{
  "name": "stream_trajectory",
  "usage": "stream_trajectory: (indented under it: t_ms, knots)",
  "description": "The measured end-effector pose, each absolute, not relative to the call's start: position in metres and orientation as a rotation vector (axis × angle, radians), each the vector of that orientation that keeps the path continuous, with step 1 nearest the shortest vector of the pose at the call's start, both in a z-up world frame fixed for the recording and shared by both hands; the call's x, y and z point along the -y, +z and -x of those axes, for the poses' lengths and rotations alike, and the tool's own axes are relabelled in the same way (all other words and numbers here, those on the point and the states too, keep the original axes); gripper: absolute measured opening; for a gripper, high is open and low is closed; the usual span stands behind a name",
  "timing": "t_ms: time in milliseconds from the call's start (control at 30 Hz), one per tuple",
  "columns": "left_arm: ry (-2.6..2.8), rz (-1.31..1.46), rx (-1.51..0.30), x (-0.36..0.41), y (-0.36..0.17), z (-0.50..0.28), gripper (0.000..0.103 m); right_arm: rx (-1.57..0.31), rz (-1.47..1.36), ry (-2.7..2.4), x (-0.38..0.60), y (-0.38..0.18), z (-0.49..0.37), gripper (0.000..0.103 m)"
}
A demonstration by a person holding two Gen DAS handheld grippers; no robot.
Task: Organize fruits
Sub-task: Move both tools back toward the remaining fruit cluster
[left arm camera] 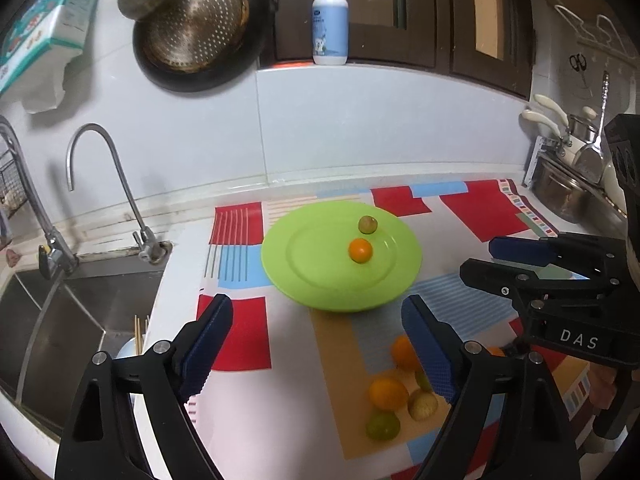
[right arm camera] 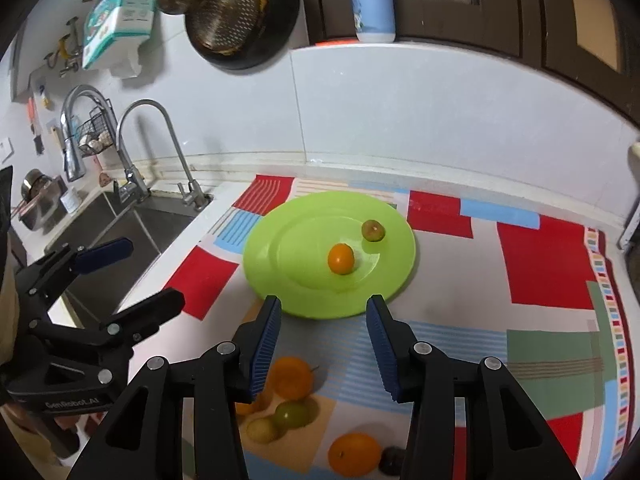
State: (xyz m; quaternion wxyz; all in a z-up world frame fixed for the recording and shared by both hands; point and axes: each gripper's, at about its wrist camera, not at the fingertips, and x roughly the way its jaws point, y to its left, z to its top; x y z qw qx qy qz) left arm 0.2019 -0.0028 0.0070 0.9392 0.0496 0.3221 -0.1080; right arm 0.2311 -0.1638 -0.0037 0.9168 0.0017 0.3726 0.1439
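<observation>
Two fruits already sit on your green plate (left arm camera: 304,280), and neither of your grippers holds anything. Starting at your far left, the sink (left arm camera: 68,320) lies past the counter edge with a curved tap (left arm camera: 100,176) standing at its back corner. Next comes your left gripper (left arm camera: 316,344), jaws spread wide and empty, hovering above the patterned mat (left arm camera: 476,204) short of the plate. The plate rests on that mat toward the wall. On it, right of its middle, you have a small orange fruit (left arm camera: 360,250) and, just behind it and apart from it, a small greenish-brown fruit (left arm camera: 367,224).

Nearer to you than the plate, a loose cluster of fruit waits on the mat: in the left wrist view an orange (left arm camera: 387,393), a green one (left arm camera: 382,426) and a yellowish one (left arm camera: 422,404) lie close together, partly hidden behind the left gripper's right finger. The right wrist view shows the same group from the other side, with a bigger orange (right arm camera: 291,376) at the far end, another orange (right arm camera: 354,454) at the near end, and a dark fruit (right arm camera: 391,460) beside it.

Your right gripper (right arm camera: 323,346) hangs over that cluster, jaws parted and empty, pointing toward the plate's near rim. Farther right, pots (left arm camera: 560,188) stand at the counter's end.
</observation>
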Motion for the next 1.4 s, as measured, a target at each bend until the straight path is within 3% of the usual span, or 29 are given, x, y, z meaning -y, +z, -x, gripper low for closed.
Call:
stream_trajectory:
  t_ms: [767, 1400]
  knots:
    - [-0.297, -0.255, -0.551, 0.008, -0.002, -0.125, 0.083, -0.642, 0.166, 0.392, 0.137, 0.004, -0.139, 0.045]
    - [-0.456, -0.347, -0.670, 0.023, -0.061, -0.136, 0.057, -0.773, 0.236, 0.488, 0.125, -0.060, -0.146, 0.045]
